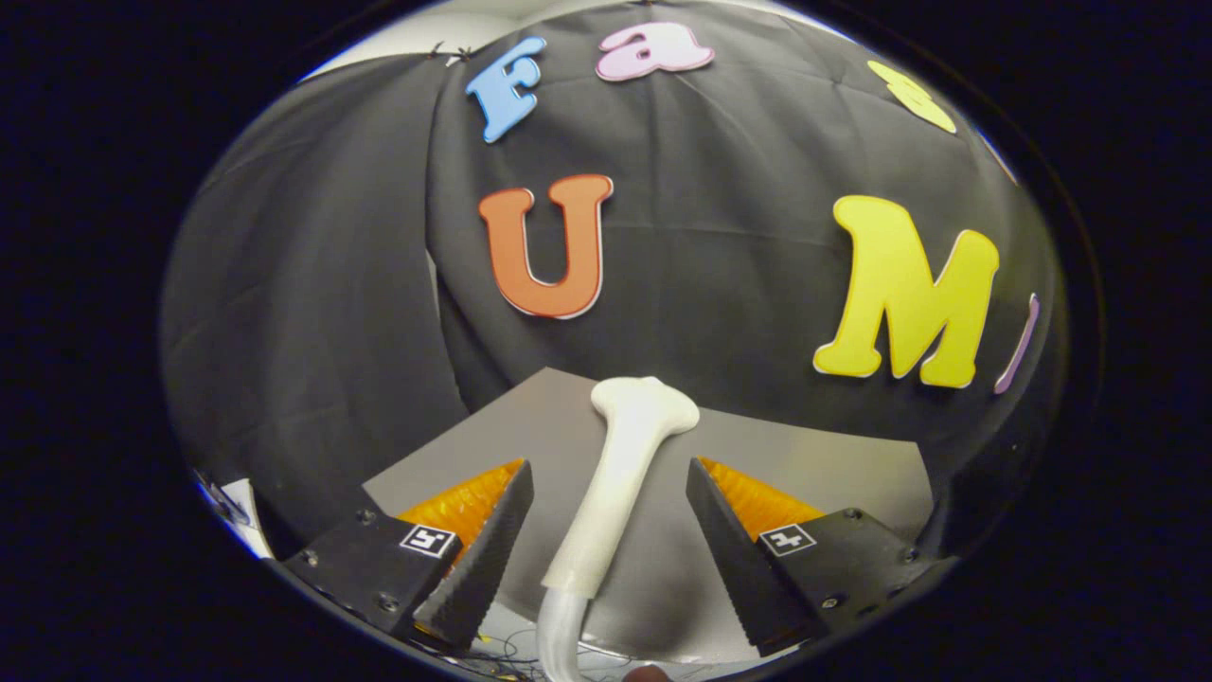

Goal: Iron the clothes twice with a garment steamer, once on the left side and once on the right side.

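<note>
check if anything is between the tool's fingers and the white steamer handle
Nothing visible is. The tool is open, and the white steamer handle stands between its two fingers with a bare gap on each side, touching neither. Only the grey table lies beyond it.

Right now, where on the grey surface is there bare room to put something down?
Grey surface lies bare right of the steamer, toward the black cloth, and in a narrower strip on its left. Crowded: between the open gripper's fingers, where the steamer stands untouched.
</note>
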### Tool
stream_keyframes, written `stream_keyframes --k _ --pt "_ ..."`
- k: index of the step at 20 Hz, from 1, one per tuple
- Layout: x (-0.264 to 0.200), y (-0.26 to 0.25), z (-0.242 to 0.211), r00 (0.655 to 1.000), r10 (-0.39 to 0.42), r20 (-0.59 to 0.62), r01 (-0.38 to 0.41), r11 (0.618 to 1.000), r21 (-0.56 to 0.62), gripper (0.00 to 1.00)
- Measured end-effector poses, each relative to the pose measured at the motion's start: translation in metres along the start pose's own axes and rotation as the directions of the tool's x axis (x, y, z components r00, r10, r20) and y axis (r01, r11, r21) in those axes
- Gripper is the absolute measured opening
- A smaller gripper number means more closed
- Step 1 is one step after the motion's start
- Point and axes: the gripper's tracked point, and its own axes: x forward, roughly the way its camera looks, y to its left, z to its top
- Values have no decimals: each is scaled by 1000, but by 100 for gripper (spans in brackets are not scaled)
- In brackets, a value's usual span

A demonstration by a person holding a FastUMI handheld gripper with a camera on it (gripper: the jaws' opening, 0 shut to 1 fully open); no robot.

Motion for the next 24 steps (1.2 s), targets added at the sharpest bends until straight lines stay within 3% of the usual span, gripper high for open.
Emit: stream_keyframes --k 5,9,12,15,18,24 --pt "37 -7 -19 991 -94 -97 93 996 -10 98" --pt "48 -11 -33 979 -139 -147 139 990 -6 80" --pt "48 -7 -29 982 -130 -139 130 991 -9 55" --pt "45 -5 -29 986 -88 -139 98 993 69 47" --pt "23 6 -19 994 -27 -105 36 995 90 33" --pt "-68 -6 21 994 -11 111 6 999 45 32"
